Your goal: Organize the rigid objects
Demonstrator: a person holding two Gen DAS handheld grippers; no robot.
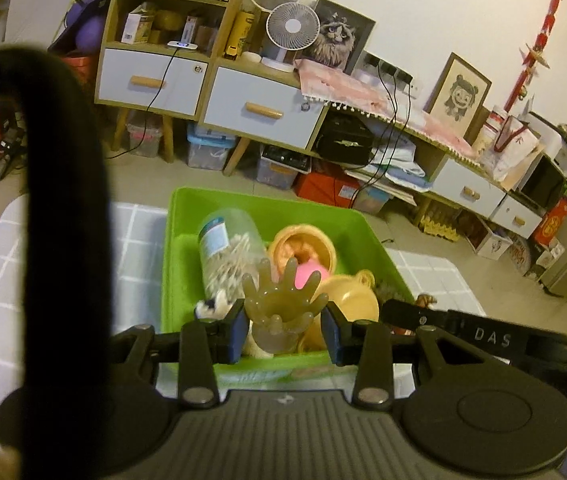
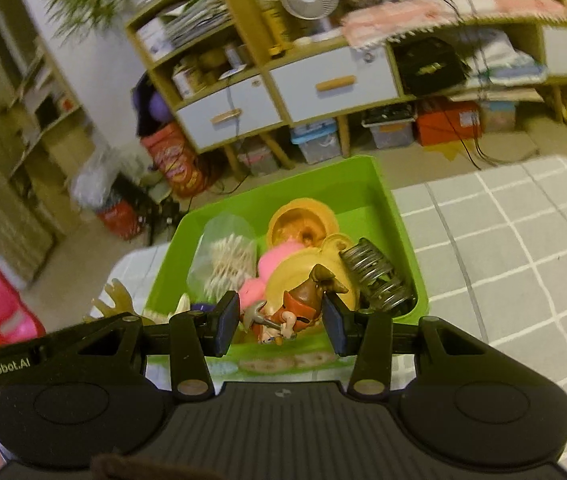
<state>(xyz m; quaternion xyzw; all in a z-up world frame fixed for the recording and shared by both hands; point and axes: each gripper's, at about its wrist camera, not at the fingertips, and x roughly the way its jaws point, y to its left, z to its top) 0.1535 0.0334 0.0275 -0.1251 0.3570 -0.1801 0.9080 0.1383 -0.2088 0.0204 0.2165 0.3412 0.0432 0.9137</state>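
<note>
Over the green bin [image 1: 187, 240] on the grid-patterned cloth [image 2: 523, 240], both tongs hover at the near rim. Only the right view catches the metal spring [image 2: 375, 276] coiled against the bin's right wall; only the left view shows the label on the swab jar [image 1: 227, 252], too blurred to read. The left gripper [image 1: 285, 326] tilts down, jaws spread, a translucent hand-shaped toy [image 1: 283, 300] standing between them, contact unclear. The right gripper [image 2: 281, 320] is parted too, a small hammer-wielding figurine [image 2: 295, 312] between its pads, apparently ungripped. "DAS" reads on one arm, "GenRobot.AI" on the other.
</note>
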